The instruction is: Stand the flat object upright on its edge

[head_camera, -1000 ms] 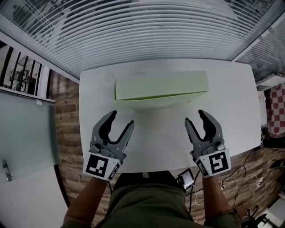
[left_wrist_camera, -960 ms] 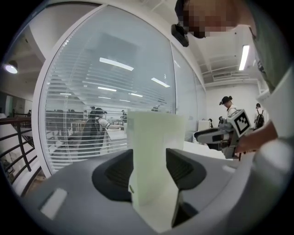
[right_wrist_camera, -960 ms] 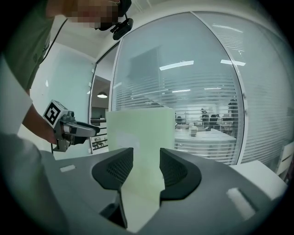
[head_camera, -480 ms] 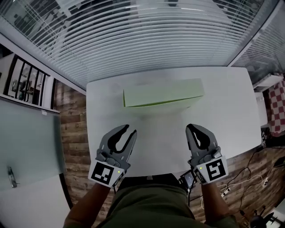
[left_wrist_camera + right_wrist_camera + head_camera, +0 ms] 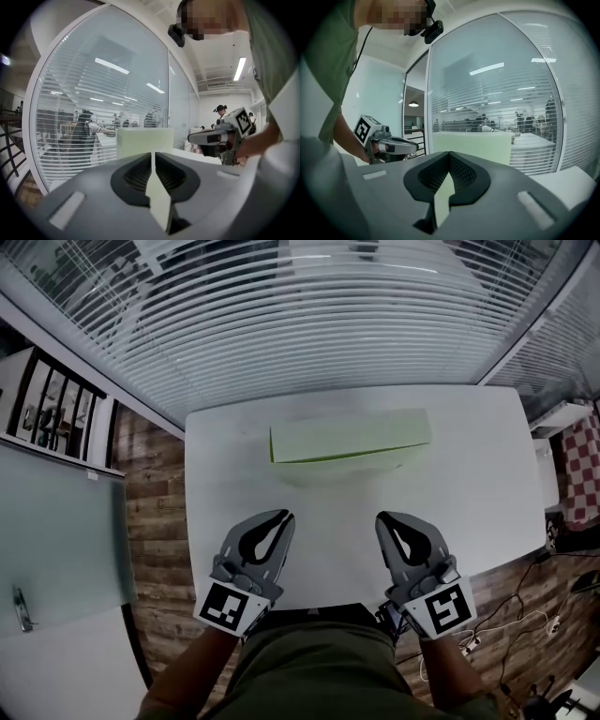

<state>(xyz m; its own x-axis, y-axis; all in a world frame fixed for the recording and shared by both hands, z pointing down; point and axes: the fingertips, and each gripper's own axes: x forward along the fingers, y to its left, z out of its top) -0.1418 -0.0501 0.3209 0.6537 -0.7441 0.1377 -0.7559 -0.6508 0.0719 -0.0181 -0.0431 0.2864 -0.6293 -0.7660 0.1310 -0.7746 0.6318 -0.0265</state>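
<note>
A pale green flat box [image 5: 352,439] stands upright on its long edge toward the far side of the white table [image 5: 478,474]. It shows straight ahead as the box [image 5: 145,140] in the left gripper view and the box [image 5: 471,146] in the right gripper view. My left gripper [image 5: 284,516] hovers near the table's front edge; its jaws have just been closing, the tips now meet and nothing is between them. My right gripper [image 5: 382,518] is level with it, shut and empty. Both are well short of the box.
A glass wall with white blinds [image 5: 309,324] rises just beyond the table's far edge. Wooden floor [image 5: 155,493] lies to the left, and cables [image 5: 516,615] trail on the floor at the right. A person's arms and lap are at the table's near edge.
Both grippers' jaws went from wide open to closed with nothing in them. Both hands drew back from the box toward the near table edge, the right one also shifting left.
</note>
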